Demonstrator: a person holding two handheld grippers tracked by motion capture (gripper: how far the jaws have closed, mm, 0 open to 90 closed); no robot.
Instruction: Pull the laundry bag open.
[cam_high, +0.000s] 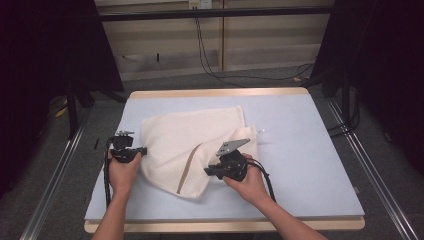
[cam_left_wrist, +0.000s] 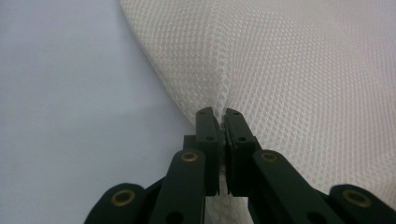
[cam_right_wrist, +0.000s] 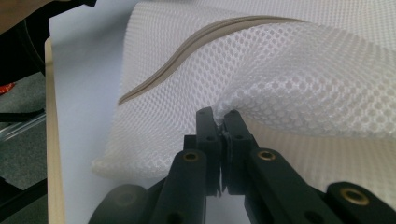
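Lying spread between the two tongs, the cream mesh cloth rests on the pale blue counter, its tan stripe running from the middle toward the near corner. The left tongs are clamped on the cloth's left edge, a small ridge of mesh pinched up between the closed jaws, so the fabric stretches away ahead and to their right. The right tongs are clamped on a raised fold near the cloth's right side, the stripe curving away ahead and to their left. Both hands hold opposite sides, so neither is nearer; I judge any coming fold or lift turns on the cloth's span running across from one grip to the other.
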